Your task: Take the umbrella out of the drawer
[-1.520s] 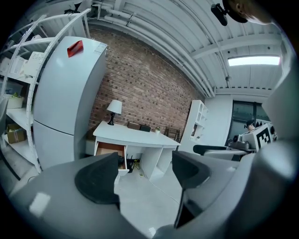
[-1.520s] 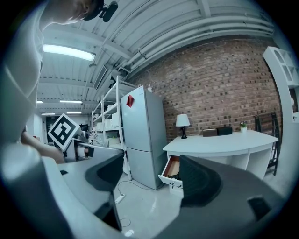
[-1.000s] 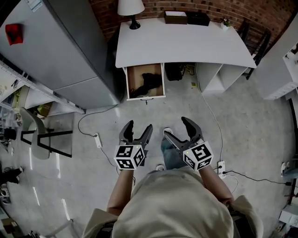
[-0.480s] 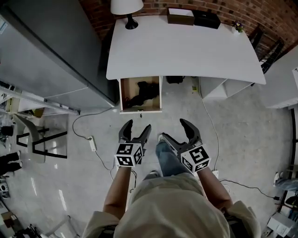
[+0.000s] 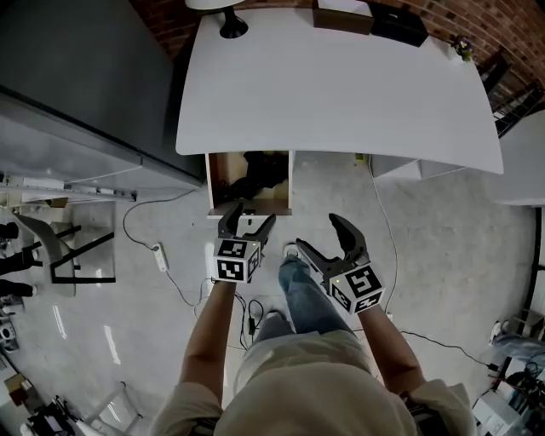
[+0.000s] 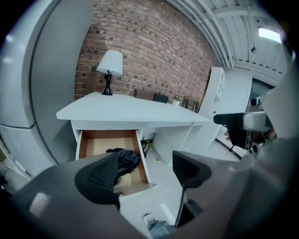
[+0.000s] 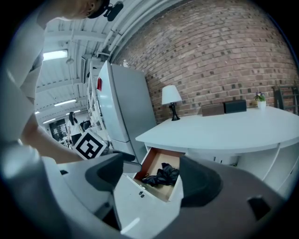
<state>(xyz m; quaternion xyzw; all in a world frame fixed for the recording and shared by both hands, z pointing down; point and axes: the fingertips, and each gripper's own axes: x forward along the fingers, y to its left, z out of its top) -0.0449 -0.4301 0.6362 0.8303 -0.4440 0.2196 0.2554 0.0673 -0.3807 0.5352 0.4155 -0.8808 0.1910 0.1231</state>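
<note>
A black folded umbrella lies in the open wooden drawer under the left end of the white desk. My left gripper hovers open just in front of the drawer's front edge, nothing between its fingers. In the left gripper view the umbrella shows in the drawer beyond the open left gripper. My right gripper is open and empty, to the right of the drawer and a little further back. The right gripper view shows the umbrella ahead of the right gripper.
A tall grey cabinet stands left of the desk. A lamp and dark boxes sit at the desk's back. A power strip with cables lies on the floor at left, beside a chair.
Both grippers have moved forward and down toward the drawer, the person stepping closer to the desk. The left gripper now reaches the drawer's front. Jaws stay open.
</note>
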